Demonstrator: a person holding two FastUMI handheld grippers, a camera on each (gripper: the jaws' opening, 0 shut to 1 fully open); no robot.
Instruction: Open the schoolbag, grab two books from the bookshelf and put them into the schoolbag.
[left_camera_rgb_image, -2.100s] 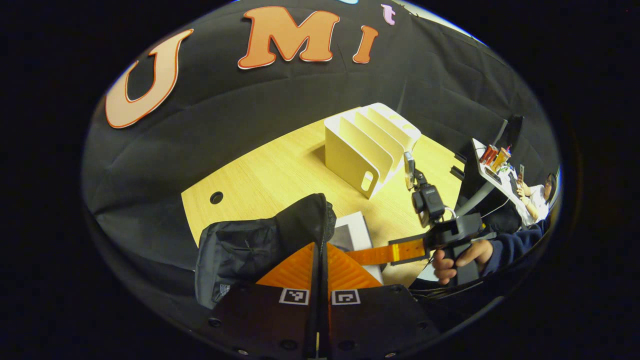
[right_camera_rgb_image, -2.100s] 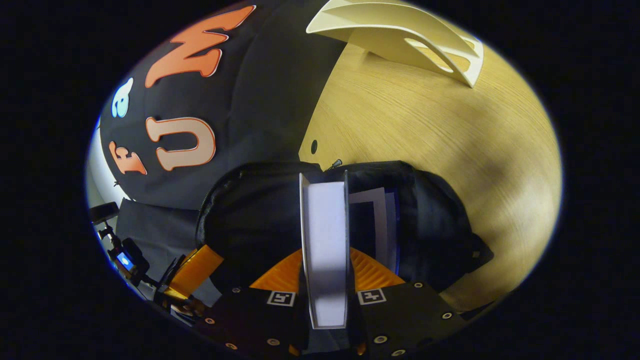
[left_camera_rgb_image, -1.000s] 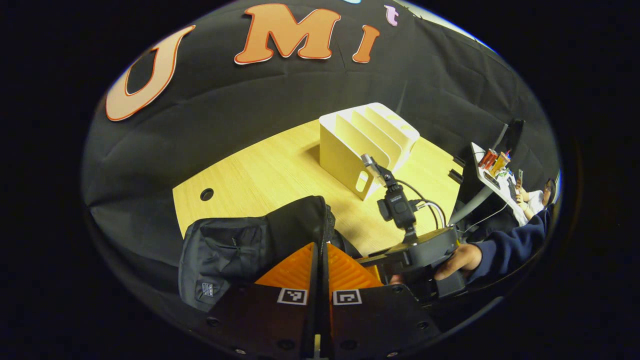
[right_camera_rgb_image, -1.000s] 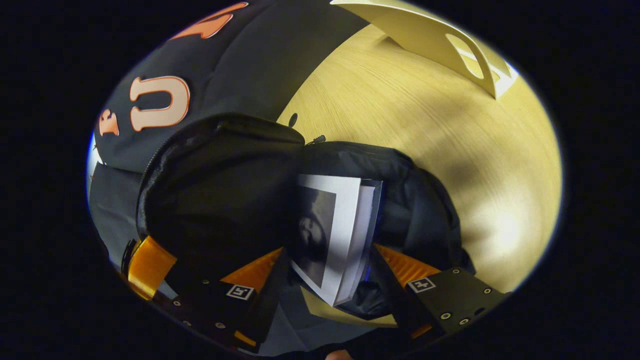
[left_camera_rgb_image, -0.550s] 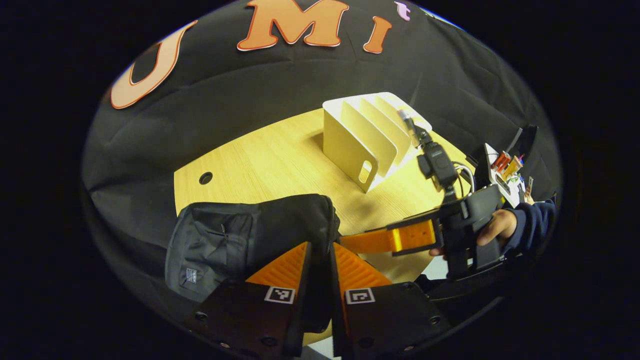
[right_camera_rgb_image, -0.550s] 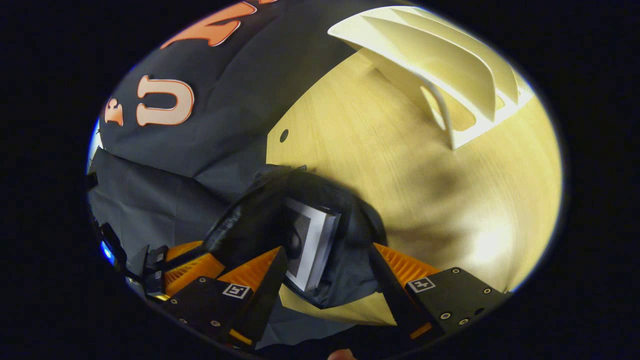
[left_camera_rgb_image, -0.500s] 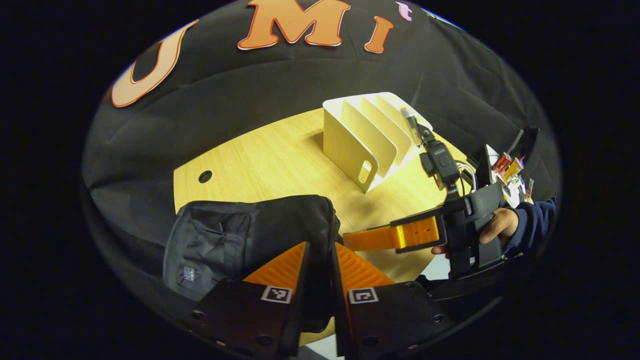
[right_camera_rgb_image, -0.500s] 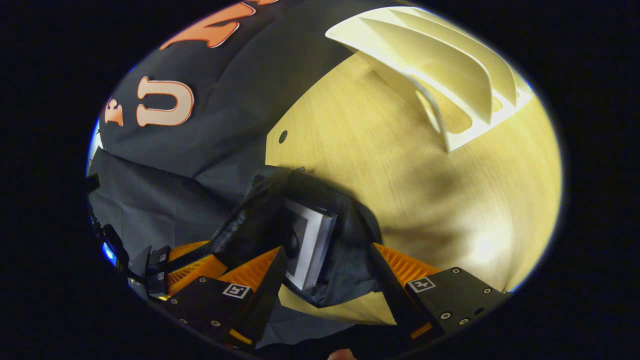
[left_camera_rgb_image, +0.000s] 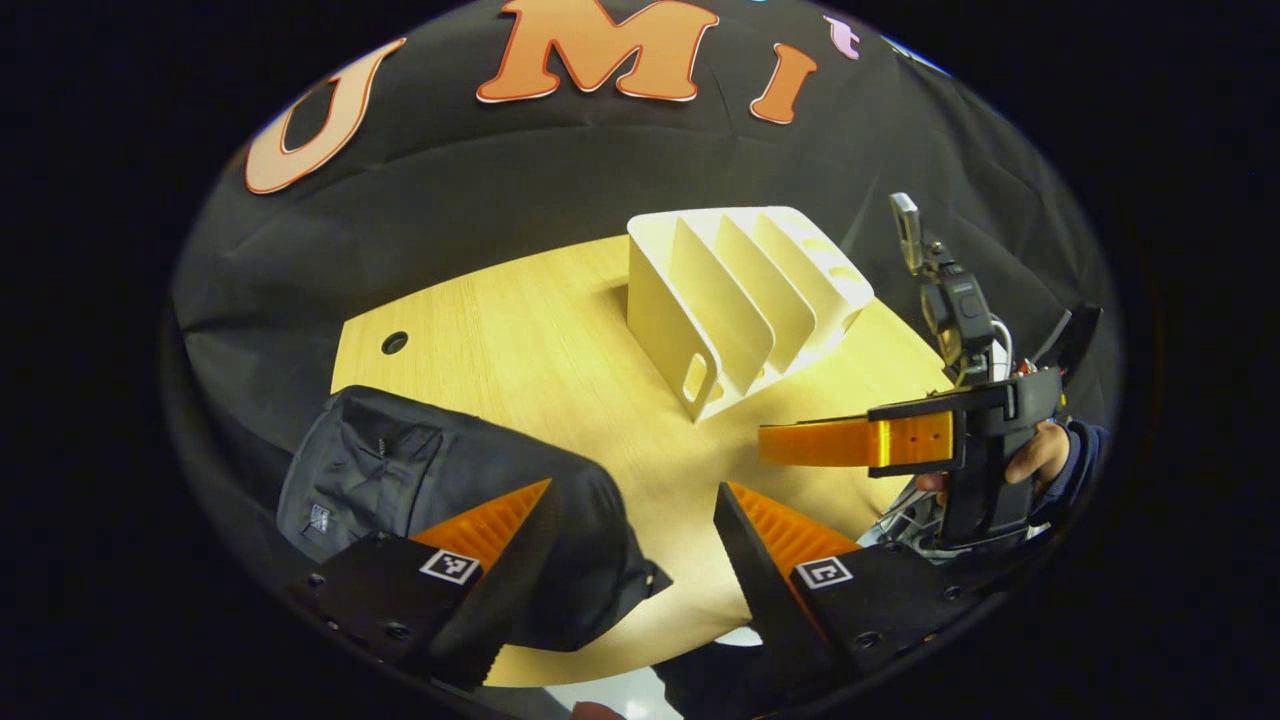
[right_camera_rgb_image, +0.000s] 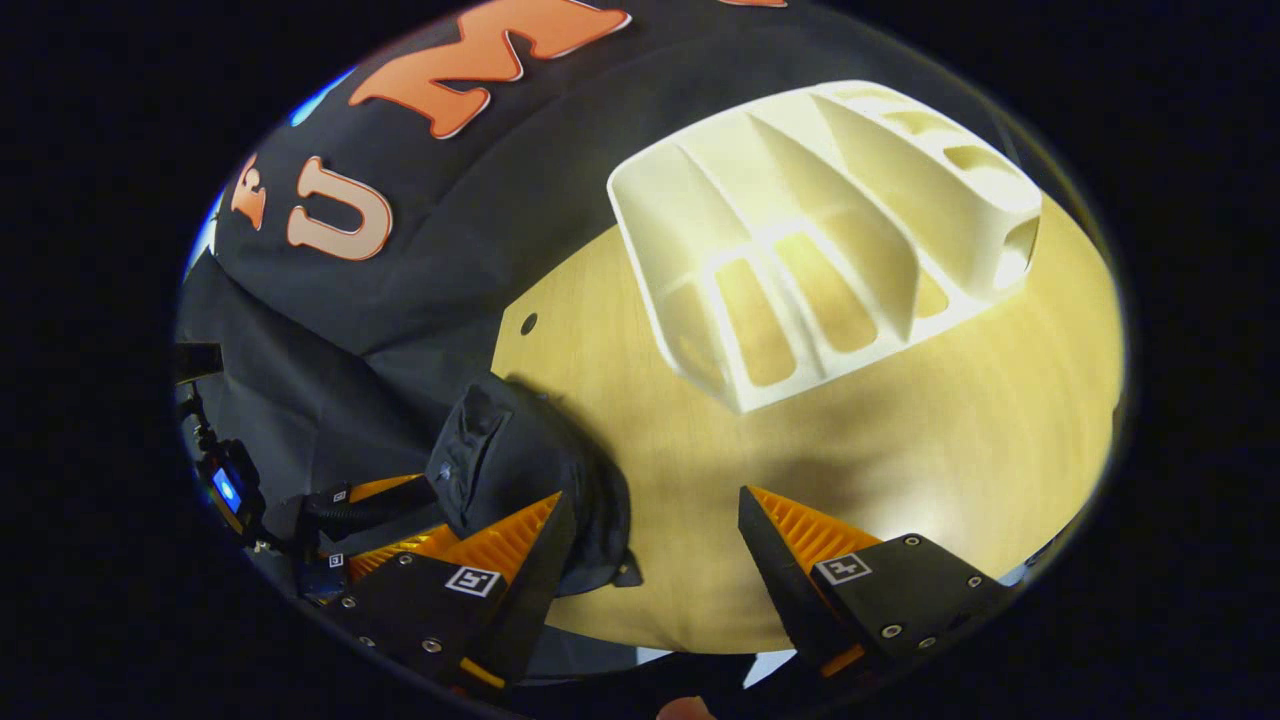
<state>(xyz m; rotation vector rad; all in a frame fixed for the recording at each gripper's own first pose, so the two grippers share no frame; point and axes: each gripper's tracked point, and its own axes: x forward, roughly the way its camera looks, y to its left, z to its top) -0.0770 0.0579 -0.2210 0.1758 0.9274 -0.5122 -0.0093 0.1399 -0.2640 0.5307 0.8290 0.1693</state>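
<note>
The black schoolbag (left_camera_rgb_image: 440, 480) lies slumped on the wooden table (left_camera_rgb_image: 540, 340), just past my left gripper (left_camera_rgb_image: 635, 495), which is open with nothing between its fingers. In the right gripper view the schoolbag (right_camera_rgb_image: 510, 460) sits left of my right gripper (right_camera_rgb_image: 650, 500), also open and holding nothing. How the bag's mouth stands is hidden from me. The cream bookshelf (left_camera_rgb_image: 740, 290) stands at the table's far side, and the slots of the bookshelf (right_camera_rgb_image: 820, 230) that face me hold nothing. The right gripper (left_camera_rgb_image: 770, 445) hovers at the right, held by a hand (left_camera_rgb_image: 1035, 460).
A round cable hole (left_camera_rgb_image: 394, 342) sits in the table's far left corner. The black cloth wall closes off the back. My left gripper's fingers (right_camera_rgb_image: 385, 488) show beside the bag, at the lower left of the right gripper view.
My right gripper let the white book go into the bag, opened and drew back. My left gripper released the bag's edge and opened; the bag sank onto the table.
</note>
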